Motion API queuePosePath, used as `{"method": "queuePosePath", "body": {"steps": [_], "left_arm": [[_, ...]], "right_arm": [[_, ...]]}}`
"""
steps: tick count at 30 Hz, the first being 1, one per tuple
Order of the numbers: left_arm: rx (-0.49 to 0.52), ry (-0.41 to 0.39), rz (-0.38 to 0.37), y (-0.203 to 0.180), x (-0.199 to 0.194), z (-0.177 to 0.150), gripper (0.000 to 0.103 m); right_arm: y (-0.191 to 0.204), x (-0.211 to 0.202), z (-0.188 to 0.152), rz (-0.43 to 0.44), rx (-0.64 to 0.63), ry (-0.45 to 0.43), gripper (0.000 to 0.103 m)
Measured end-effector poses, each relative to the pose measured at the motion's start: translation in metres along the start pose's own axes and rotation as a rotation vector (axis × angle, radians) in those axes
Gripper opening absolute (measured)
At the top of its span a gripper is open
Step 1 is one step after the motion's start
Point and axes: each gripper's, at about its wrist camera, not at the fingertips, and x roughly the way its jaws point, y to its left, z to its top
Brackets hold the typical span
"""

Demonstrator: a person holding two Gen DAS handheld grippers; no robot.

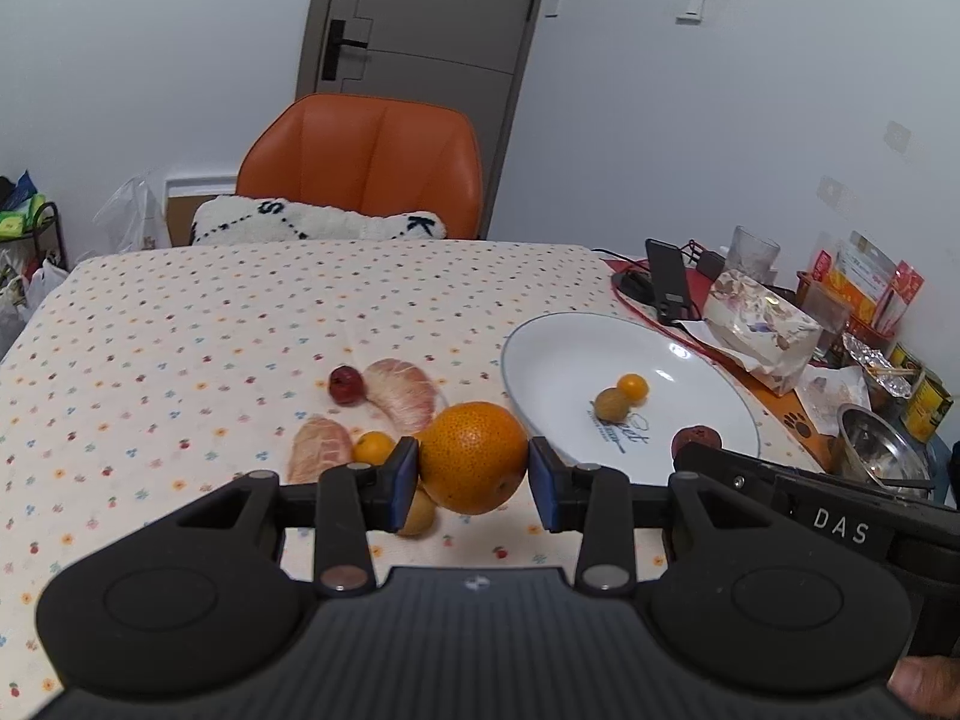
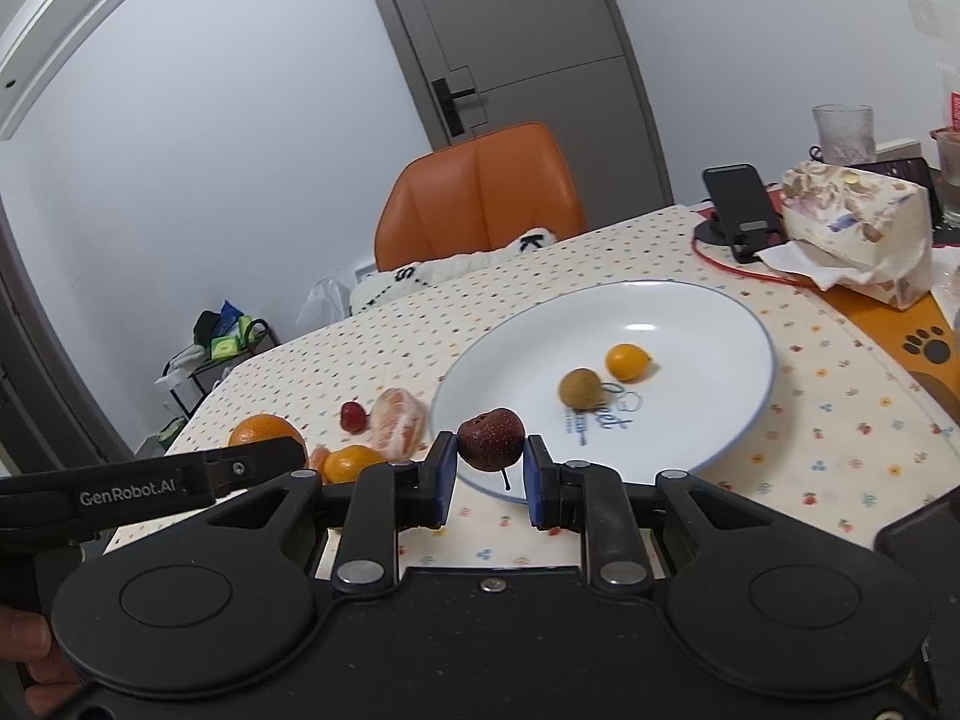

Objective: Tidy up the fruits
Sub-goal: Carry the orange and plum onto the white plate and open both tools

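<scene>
My left gripper (image 1: 473, 477) is shut on a large orange (image 1: 474, 456), held just above the dotted tablecloth, left of the white plate (image 1: 552, 348). My right gripper (image 2: 489, 471) is shut on a dark red fruit (image 2: 491, 438) with a stem, at the plate's (image 2: 708, 312) near rim. On the plate lie a small yellow-orange fruit (image 2: 627, 362) and a brownish round fruit (image 2: 580, 388). On the cloth left of the plate lie two peeled citrus segments (image 1: 403, 391) (image 1: 318, 449), a small red fruit (image 1: 346, 384), a small orange fruit (image 1: 373, 447) and a tan fruit (image 1: 418, 513) under the left finger.
An orange chair (image 1: 366, 162) with a white cushion stands at the table's far side. Right of the plate are a phone on a stand (image 2: 741, 207), a tissue pack (image 2: 858, 240), a glass (image 2: 843, 133), a metal bowl (image 1: 879, 450) and cans.
</scene>
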Motion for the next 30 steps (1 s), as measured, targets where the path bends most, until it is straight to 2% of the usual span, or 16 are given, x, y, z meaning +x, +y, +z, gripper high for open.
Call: {"method": "queuePosePath", "body": {"steps": [15, 30], "left_arm": [[0.052, -0.003, -0.021, -0.027, 0.011, 0.008, 0.038], [0.084, 0.041, -0.036, -0.045, 0.043, 0.009, 0.038]], "right_arm": [[-0.035, -0.004, 0.003, -0.038, 0.049, -0.011, 0.022], [-0.059, 0.007, 0.003, -0.059, 0.090, -0.015, 0.022]]}}
